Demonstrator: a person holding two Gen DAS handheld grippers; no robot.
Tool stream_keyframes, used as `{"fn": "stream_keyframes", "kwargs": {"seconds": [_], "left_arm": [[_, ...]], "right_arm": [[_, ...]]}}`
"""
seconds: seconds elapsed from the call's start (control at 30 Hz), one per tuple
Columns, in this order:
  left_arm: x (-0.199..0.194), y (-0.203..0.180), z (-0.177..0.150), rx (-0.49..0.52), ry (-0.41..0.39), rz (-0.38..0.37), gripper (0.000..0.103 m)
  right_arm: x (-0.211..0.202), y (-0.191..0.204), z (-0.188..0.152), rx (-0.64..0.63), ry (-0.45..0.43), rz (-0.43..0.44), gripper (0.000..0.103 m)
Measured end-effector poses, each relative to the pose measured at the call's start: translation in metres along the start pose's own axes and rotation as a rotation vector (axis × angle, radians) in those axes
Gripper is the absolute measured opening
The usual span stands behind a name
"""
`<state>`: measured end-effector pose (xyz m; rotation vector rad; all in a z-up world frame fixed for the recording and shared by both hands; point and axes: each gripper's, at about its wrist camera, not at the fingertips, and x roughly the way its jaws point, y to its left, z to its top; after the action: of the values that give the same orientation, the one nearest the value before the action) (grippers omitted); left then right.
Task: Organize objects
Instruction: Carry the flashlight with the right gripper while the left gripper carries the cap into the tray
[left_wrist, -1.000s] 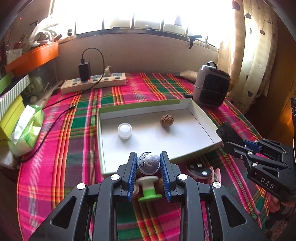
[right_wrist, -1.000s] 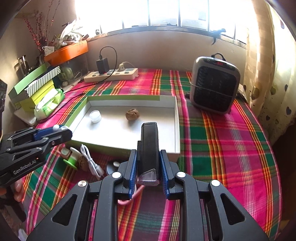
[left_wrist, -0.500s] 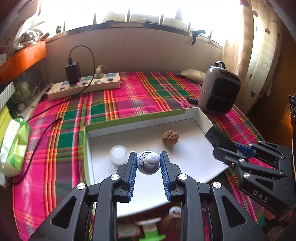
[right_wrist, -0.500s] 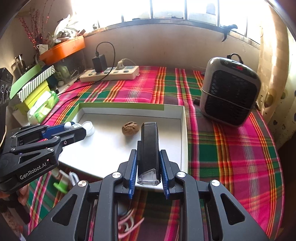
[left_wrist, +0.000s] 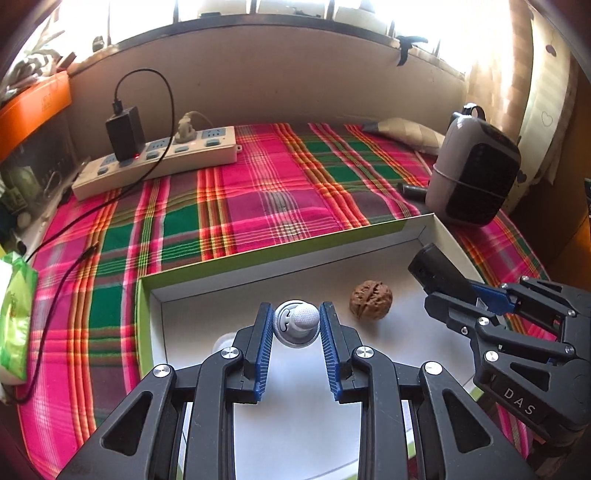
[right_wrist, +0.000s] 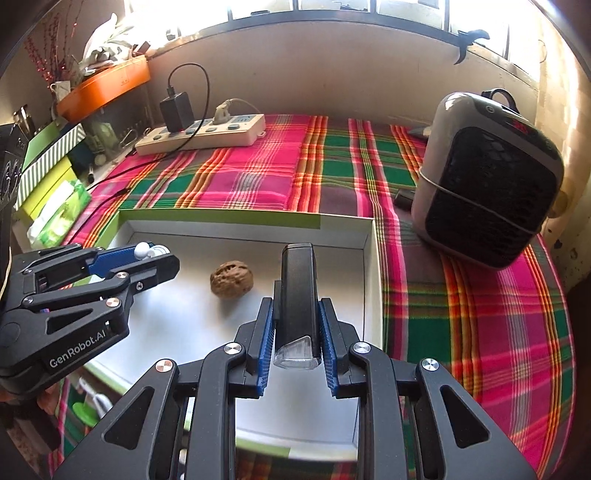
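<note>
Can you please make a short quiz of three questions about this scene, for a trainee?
1. True or false: the walnut lies inside the tray.
2. Which does the left hand-held gripper hold? A) the walnut B) a small grey round object C) nothing
3. Fill in: the right hand-held gripper is shut on a ____ device with a clear end.

Key: 1 true. 2 B. 3 black.
</note>
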<state>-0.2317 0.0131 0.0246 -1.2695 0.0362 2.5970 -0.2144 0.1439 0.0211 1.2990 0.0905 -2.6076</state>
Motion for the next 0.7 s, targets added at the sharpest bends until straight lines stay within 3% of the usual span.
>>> {"fn": "stream_keyframes", "kwargs": {"seconds": [0.7], "left_arm": [[0.019, 0.002, 0.005, 0.000, 0.038, 0.014, 0.024]], "right_arm": [[0.022, 0.002, 0.006, -0.019, 0.027, -0.013, 0.025]]}}
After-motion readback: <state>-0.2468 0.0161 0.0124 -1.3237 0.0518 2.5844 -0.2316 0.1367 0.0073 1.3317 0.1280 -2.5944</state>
